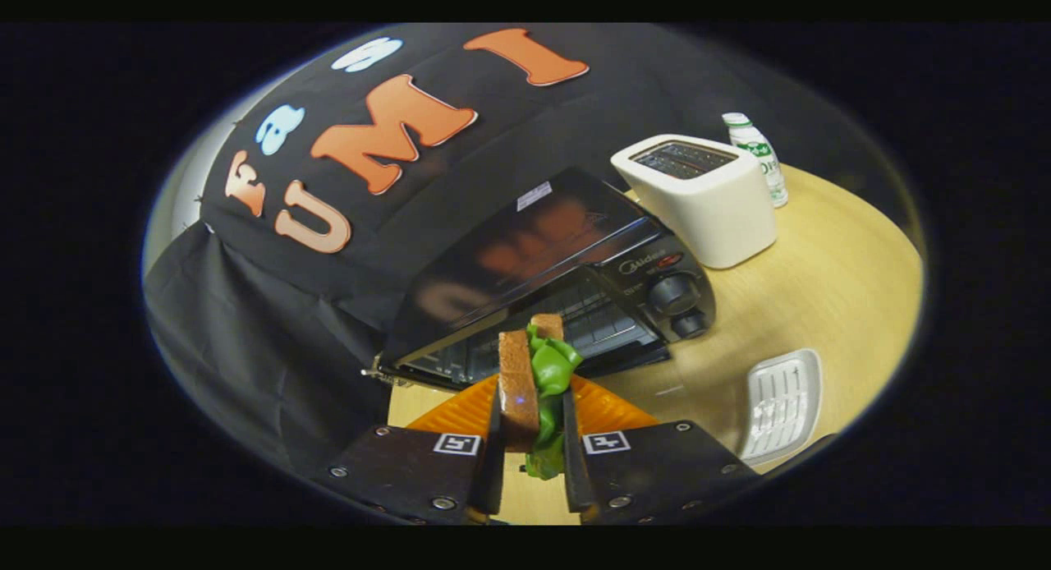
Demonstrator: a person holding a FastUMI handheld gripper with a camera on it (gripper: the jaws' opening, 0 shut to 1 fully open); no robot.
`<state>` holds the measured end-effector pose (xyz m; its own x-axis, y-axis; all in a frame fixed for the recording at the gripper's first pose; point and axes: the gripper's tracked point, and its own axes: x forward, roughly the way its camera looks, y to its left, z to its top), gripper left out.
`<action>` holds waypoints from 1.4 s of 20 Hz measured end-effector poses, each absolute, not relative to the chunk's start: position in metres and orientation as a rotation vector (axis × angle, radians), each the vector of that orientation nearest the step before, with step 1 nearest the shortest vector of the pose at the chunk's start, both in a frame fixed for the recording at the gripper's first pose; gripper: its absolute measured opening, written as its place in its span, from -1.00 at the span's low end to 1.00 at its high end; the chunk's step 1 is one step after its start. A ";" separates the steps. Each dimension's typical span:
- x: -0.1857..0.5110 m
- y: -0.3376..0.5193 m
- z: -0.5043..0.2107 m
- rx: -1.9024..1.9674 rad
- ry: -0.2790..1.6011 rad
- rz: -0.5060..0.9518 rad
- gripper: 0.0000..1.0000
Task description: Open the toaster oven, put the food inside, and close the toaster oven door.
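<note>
Gripping the sandwich point(525, 381), the jaws hang over a wooden table point(821, 299) before black cloth point(271, 332).

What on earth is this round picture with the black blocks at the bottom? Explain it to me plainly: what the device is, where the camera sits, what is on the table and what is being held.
No robot arm here: a person carries handheld tongs with two fingers. The camera rides on the tongs and looks forward along them, so the two dark blocks at the bottom are the fingers; its fisheye lens bends everything into a circle.

The fingers are shut on a sandwich, toast with green lettuce, held upright on edge. Under it lies an orange tray. Just beyond is a black toaster oven with its door already open. Past that stand a white pop-up toaster and a small bottle. A white ridged dish lies beside the right finger. All rest on a wooden table.
</note>
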<state>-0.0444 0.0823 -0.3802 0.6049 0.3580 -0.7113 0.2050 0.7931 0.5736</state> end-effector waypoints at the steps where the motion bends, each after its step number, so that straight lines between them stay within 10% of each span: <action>1: -0.041 0.088 -0.385 0.690 0.939 0.088 -0.38; 28: 0.045 0.137 -0.460 0.982 0.629 -0.109 -0.38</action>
